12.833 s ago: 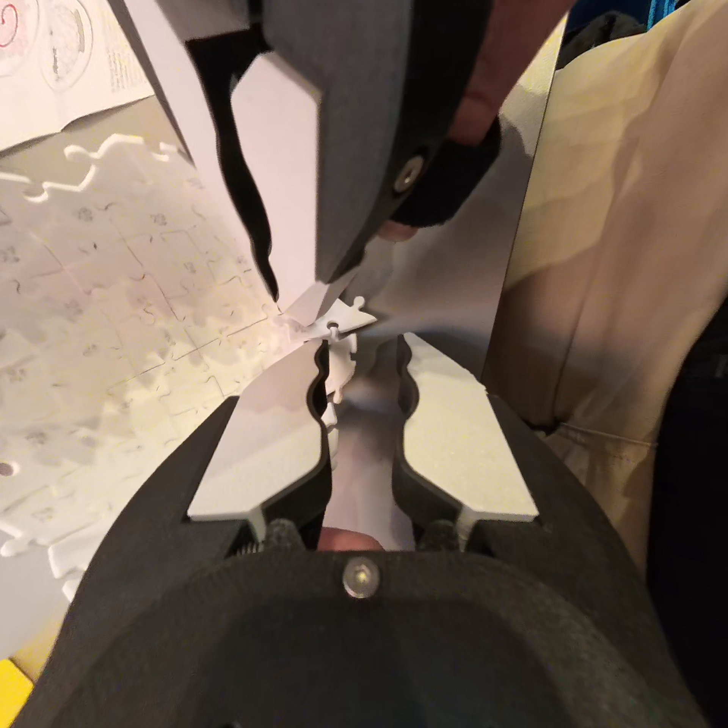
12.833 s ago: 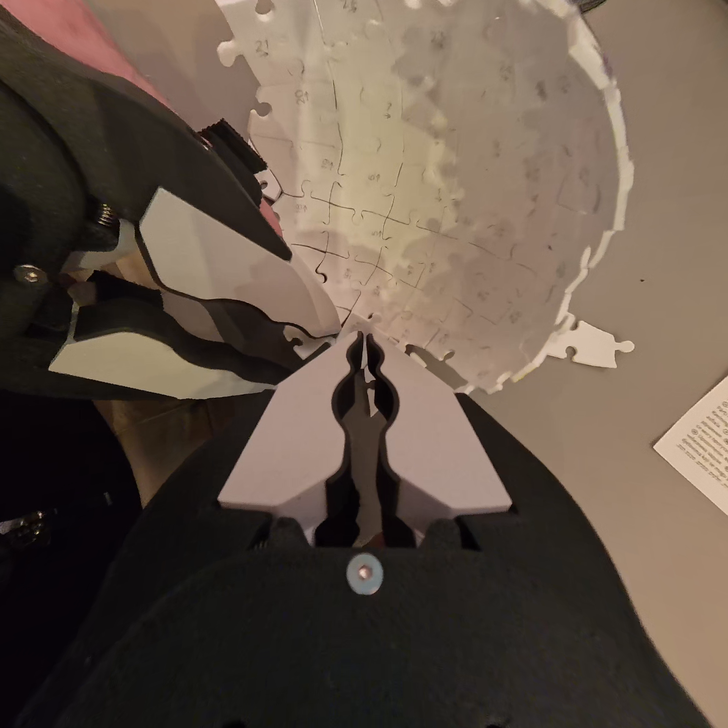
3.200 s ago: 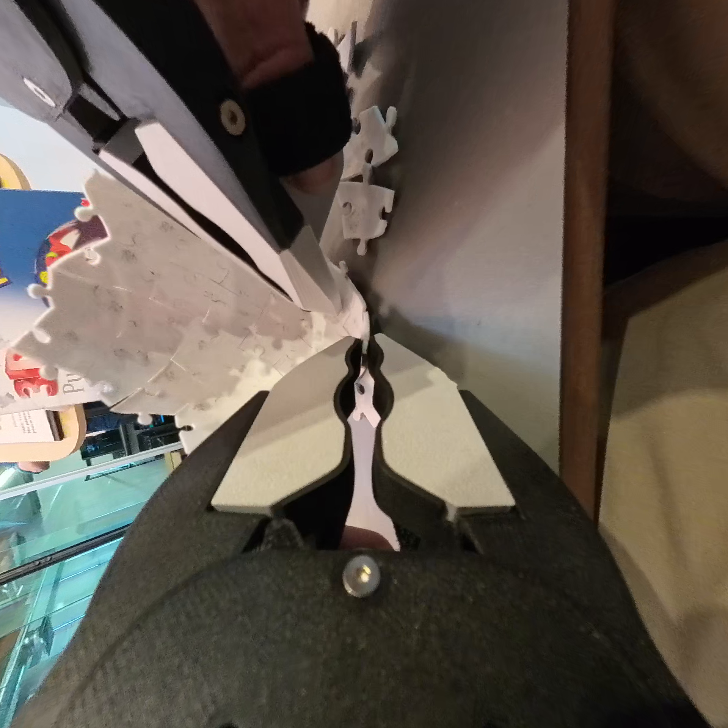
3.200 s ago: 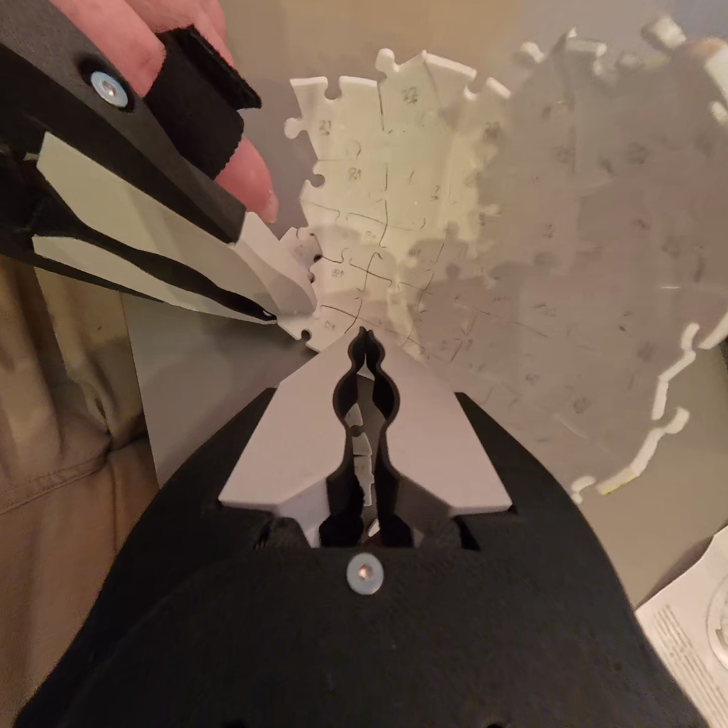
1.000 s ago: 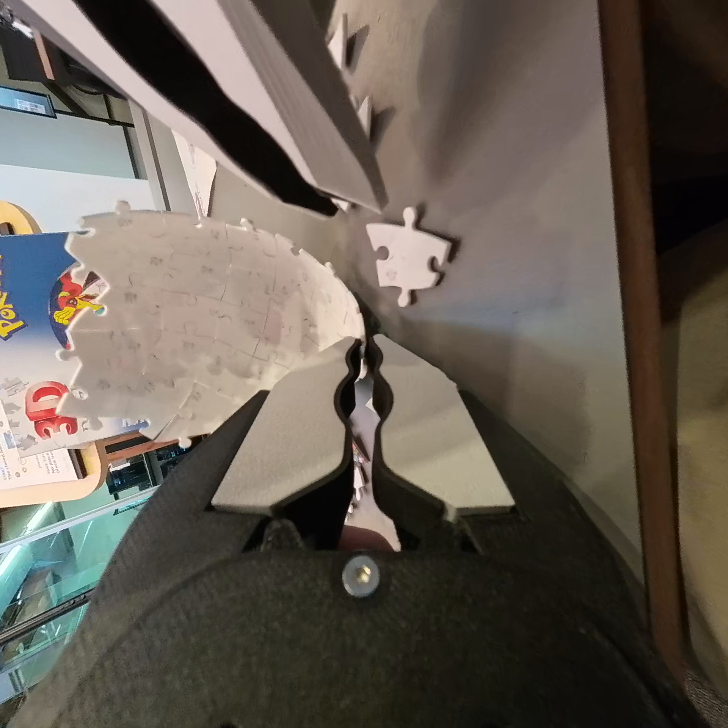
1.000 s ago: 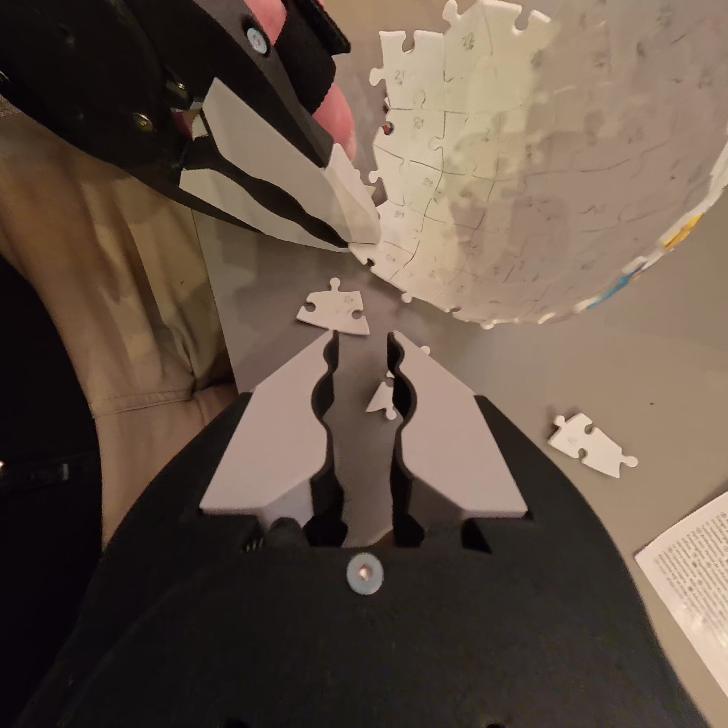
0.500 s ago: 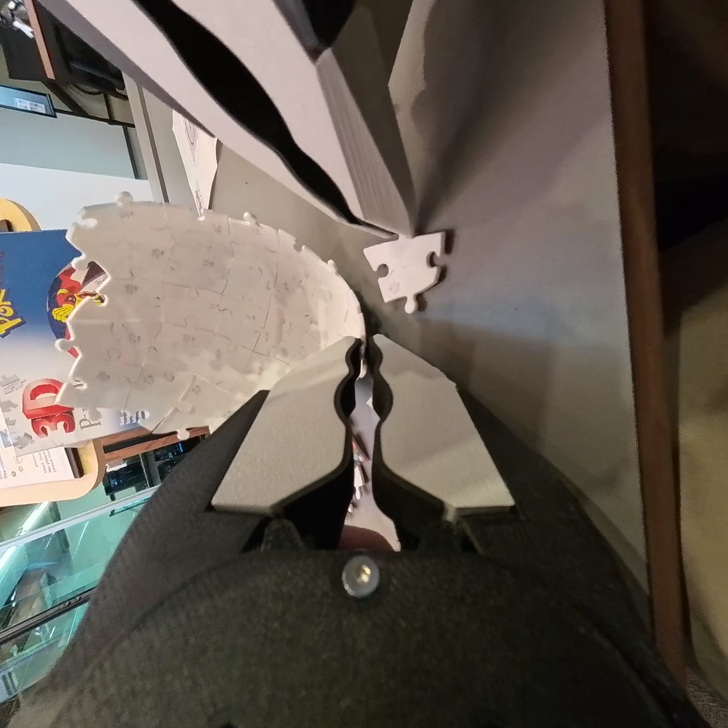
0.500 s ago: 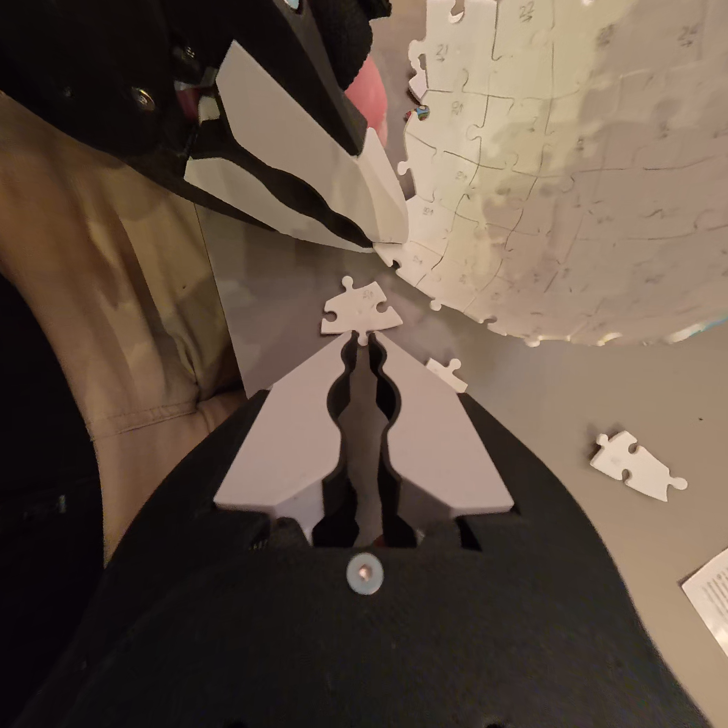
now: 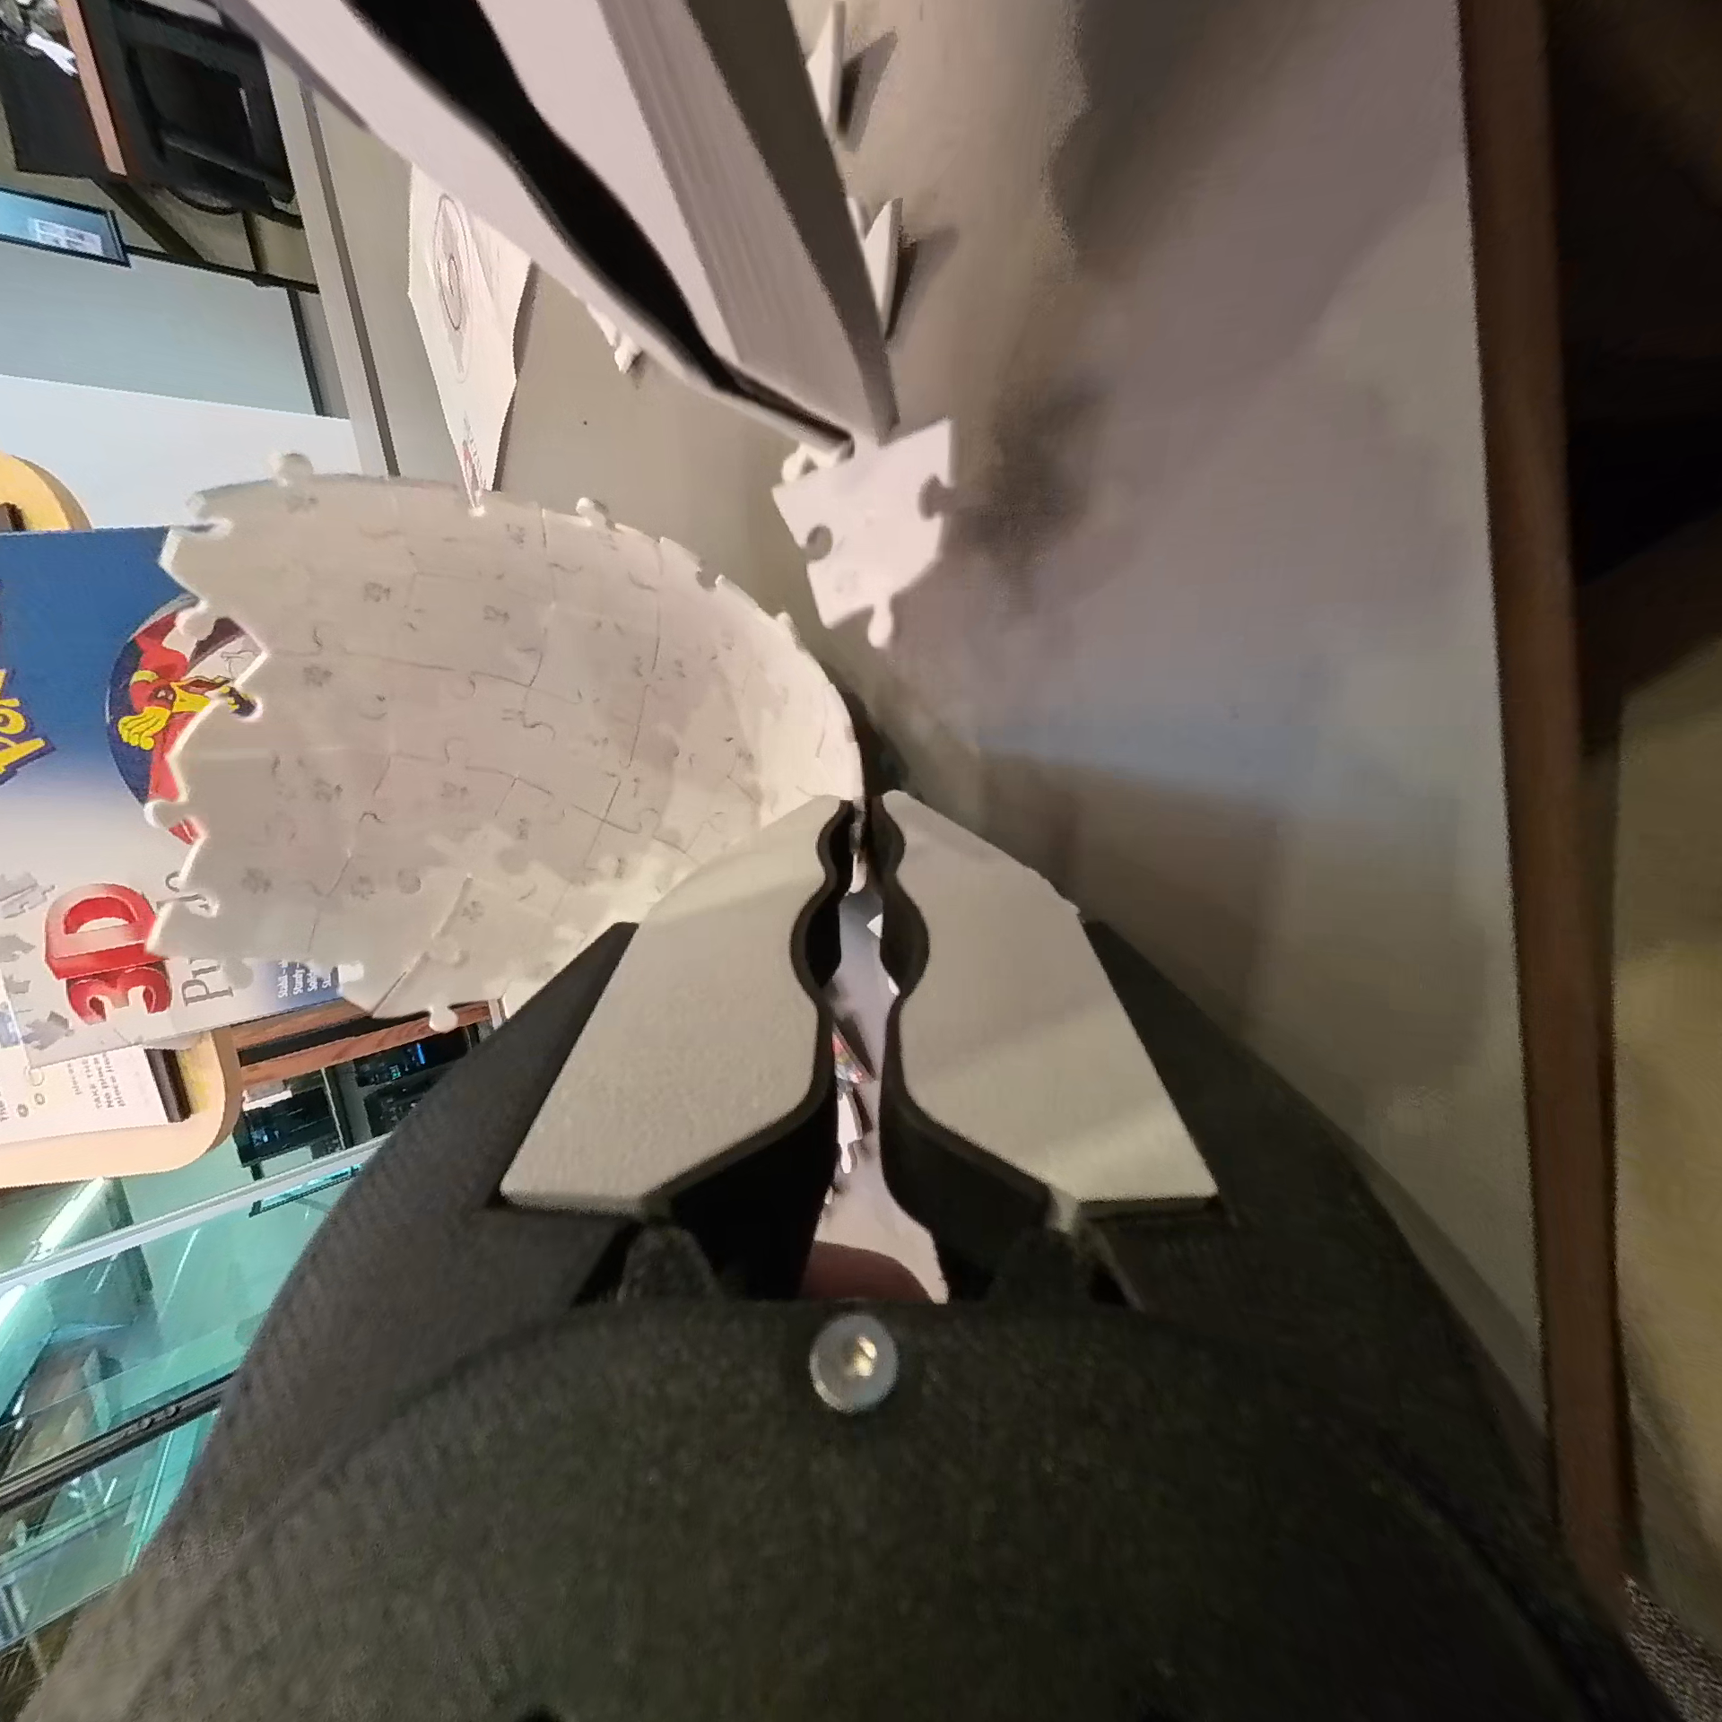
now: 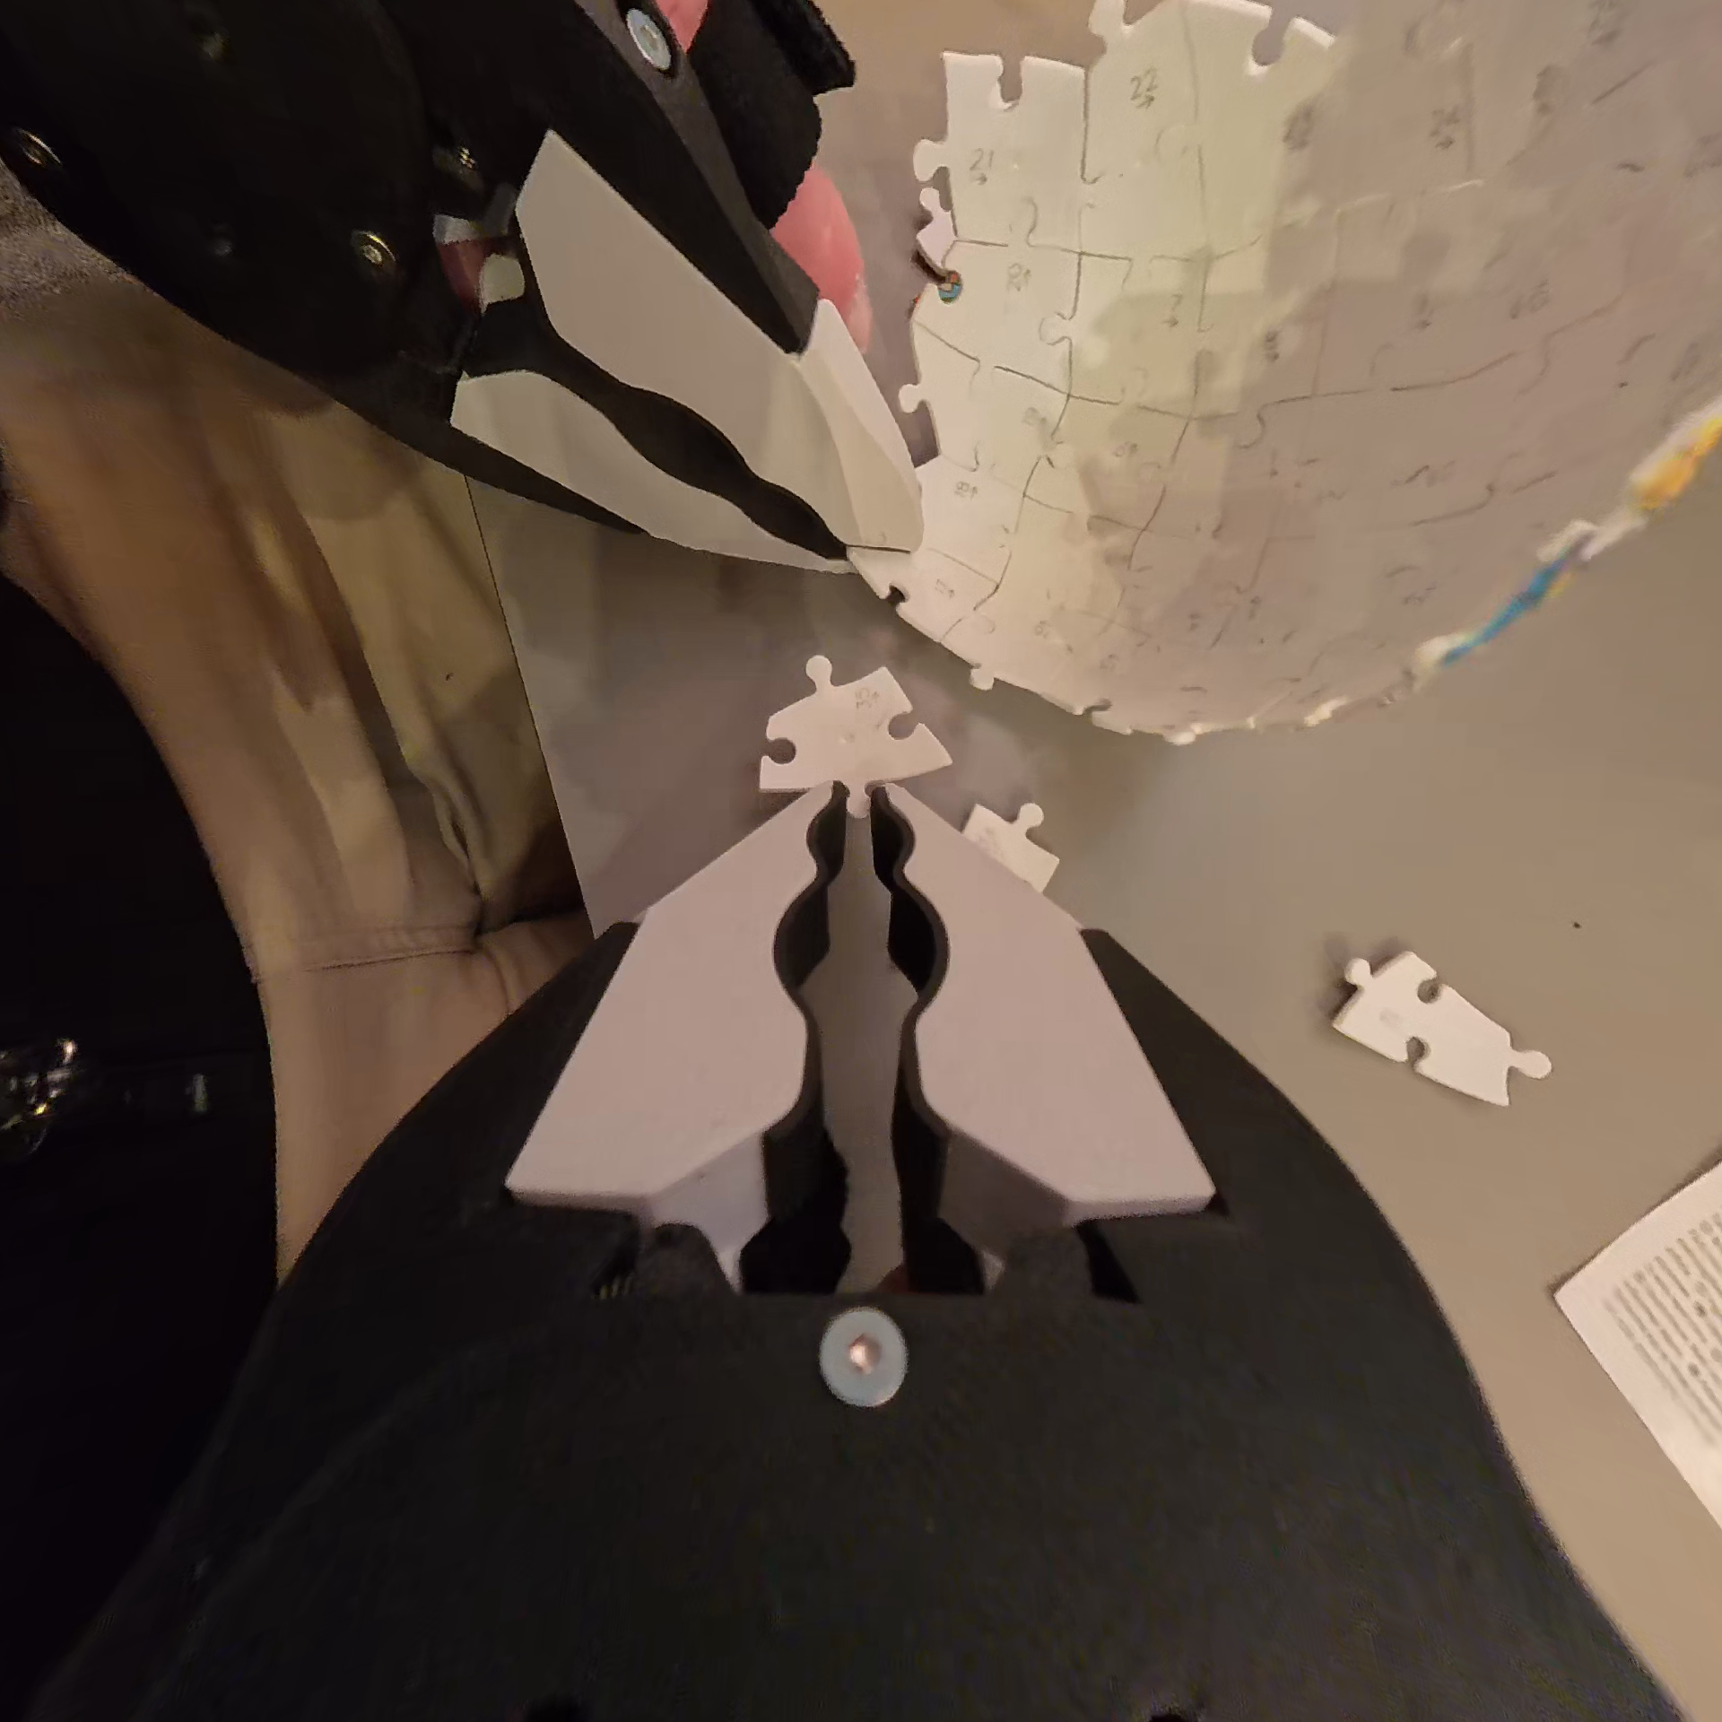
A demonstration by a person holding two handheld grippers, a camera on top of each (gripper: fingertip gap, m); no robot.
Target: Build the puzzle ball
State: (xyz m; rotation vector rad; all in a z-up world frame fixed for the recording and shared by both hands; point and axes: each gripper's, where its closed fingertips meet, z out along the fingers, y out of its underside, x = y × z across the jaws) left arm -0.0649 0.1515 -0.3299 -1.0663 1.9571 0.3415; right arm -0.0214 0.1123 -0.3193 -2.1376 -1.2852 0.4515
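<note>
1. We're now pinching the loose piece (image 10: 853, 731) by its tab in the right gripper (image 10: 857, 801); a second ago those jaws were apart over it.
2. We're still clamping the shell (image 10: 1211, 391) rim, just ahead of the left gripper (image 9: 867, 829) tips.
3. Pickup is looking done; next we're seating the piece into the rim.

Puzzle shell (image 10: 1305, 391) and loose pieces (image 10: 1435, 1025) crowd table (image 10: 1211, 932)
</note>
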